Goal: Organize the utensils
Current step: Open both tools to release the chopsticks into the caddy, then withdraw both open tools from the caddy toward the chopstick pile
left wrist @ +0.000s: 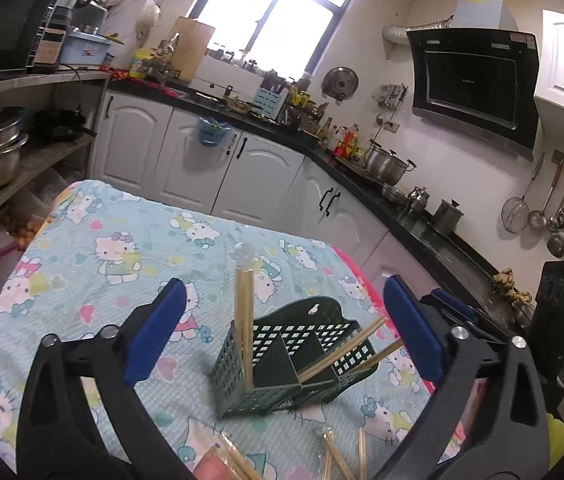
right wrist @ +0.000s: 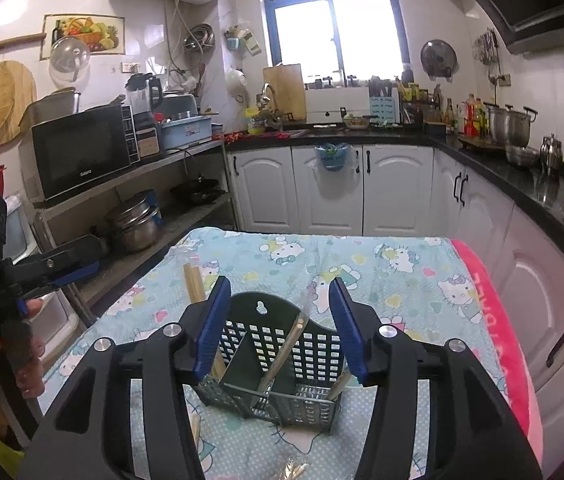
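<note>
A dark green slotted utensil basket [left wrist: 266,380] [right wrist: 309,400] stands on the cartoon-print cloth. In its left compartment a pair of wooden chopsticks [left wrist: 244,320] stands upright. Another pair [left wrist: 357,344] leans to the right out of the other compartment. My left gripper [left wrist: 283,292] is open wide above the basket's near side, with nothing pressed between its pads. My right gripper [right wrist: 280,292] is open about halfway over the basket, and a plastic-wrapped pair [right wrist: 285,356] rises below the gap without touching the pads. More wrapped chopsticks [left wrist: 333,456] lie near the front edge.
The table [right wrist: 401,264] has a pink towel [right wrist: 493,320] along its right edge. White cabinets and a dark counter with pots run behind and to the right. A shelf [right wrist: 142,248] with pots and a microwave stands on the left. A hand [right wrist: 30,352] holds the left gripper.
</note>
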### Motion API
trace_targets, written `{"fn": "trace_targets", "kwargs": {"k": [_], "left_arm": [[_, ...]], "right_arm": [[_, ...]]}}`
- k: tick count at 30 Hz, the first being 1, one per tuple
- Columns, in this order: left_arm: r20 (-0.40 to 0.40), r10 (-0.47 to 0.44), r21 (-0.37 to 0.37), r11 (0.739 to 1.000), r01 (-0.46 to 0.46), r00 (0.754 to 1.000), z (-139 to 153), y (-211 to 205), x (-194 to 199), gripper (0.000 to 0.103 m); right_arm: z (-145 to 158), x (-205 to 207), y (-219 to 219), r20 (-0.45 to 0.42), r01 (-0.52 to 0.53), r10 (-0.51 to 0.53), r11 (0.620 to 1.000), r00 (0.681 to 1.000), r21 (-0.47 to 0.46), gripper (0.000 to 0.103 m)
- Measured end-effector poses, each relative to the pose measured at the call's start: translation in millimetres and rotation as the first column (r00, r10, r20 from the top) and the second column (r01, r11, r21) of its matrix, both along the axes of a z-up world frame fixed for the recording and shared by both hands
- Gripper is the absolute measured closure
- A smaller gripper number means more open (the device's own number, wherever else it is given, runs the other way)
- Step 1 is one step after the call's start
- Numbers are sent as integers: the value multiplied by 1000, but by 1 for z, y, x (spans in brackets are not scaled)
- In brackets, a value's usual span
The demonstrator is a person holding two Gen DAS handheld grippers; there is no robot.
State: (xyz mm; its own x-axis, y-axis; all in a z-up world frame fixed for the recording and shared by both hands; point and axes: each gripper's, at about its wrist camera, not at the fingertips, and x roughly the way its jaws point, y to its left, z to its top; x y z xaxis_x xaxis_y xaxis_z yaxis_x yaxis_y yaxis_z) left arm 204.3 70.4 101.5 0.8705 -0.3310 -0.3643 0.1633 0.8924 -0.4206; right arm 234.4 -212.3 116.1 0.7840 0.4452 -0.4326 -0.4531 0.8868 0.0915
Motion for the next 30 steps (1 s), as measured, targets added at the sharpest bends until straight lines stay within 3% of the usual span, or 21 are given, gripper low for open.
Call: {"fn": "trace_targets", "kwargs": {"k": [30], "left_arm": [[-10,-5,-6,1000,5,1000,-10,-1,-61,11]], "right_arm": [[-14,-65,11,4,-79,80,995,997,-65,50]]}}
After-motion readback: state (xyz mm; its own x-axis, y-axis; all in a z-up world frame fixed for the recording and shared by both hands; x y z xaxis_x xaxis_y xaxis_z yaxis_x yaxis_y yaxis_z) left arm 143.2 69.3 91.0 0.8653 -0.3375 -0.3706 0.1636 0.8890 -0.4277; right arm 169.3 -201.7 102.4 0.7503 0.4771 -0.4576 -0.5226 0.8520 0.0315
